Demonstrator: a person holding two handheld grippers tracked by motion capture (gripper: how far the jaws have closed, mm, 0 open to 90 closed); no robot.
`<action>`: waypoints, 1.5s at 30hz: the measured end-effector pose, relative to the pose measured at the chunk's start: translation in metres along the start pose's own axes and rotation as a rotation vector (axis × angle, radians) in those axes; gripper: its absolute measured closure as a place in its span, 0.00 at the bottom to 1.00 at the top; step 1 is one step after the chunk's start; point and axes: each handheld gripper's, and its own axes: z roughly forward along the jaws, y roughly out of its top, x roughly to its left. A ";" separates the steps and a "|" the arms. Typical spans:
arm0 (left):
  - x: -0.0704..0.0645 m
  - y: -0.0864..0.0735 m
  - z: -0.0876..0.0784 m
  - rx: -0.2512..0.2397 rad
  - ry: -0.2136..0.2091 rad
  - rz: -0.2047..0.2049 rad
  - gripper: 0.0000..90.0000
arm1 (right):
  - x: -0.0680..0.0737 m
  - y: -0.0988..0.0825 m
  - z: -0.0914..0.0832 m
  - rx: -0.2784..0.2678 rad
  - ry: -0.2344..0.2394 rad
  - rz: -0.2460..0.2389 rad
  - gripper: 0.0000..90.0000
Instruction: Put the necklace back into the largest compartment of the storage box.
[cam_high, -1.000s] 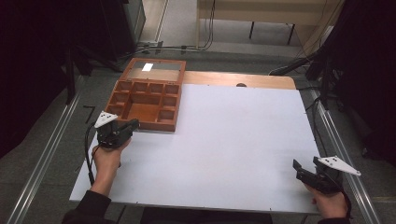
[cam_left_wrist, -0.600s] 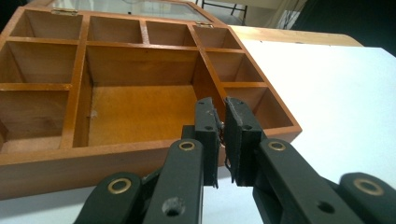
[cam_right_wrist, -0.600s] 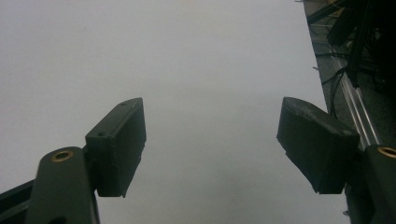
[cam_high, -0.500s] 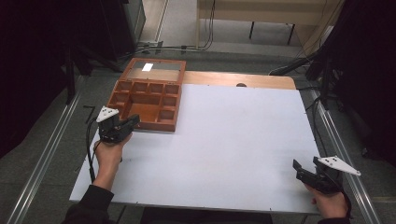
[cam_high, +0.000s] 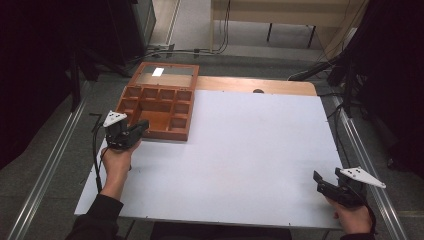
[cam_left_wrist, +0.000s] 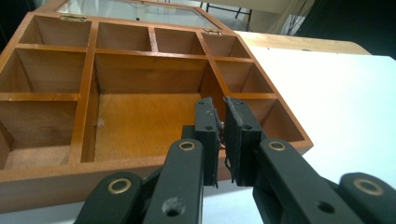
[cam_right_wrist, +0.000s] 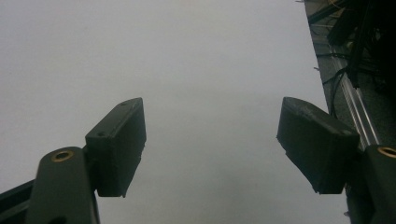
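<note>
surface: white table (cam_high: 250, 160), wooden strip along far edge | on it: open wooden box (cam_high: 157, 107) at far-left corner, compartments empty, glass lid laid back

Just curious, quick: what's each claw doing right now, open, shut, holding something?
Left claw: shut, holding nothing, at the wooden box.
Right claw: open, holding nothing.

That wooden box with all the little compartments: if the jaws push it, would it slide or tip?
The wooden box looks rigid, low and flat-bottomed, so it would probably slide on the smooth white table. Its open glass lid seems fragile.
</note>
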 end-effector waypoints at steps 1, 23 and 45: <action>0.000 0.001 0.001 -0.002 0.001 -0.002 0.94 | 0.000 0.000 0.000 0.000 0.000 0.000 0.24; 0.007 0.013 0.016 -0.018 0.018 -0.022 0.94 | 0.000 0.000 0.000 0.001 -0.001 0.001 0.24; 0.011 0.019 0.042 0.000 0.043 -0.028 0.94 | 0.000 0.000 0.001 0.000 0.001 -0.001 0.24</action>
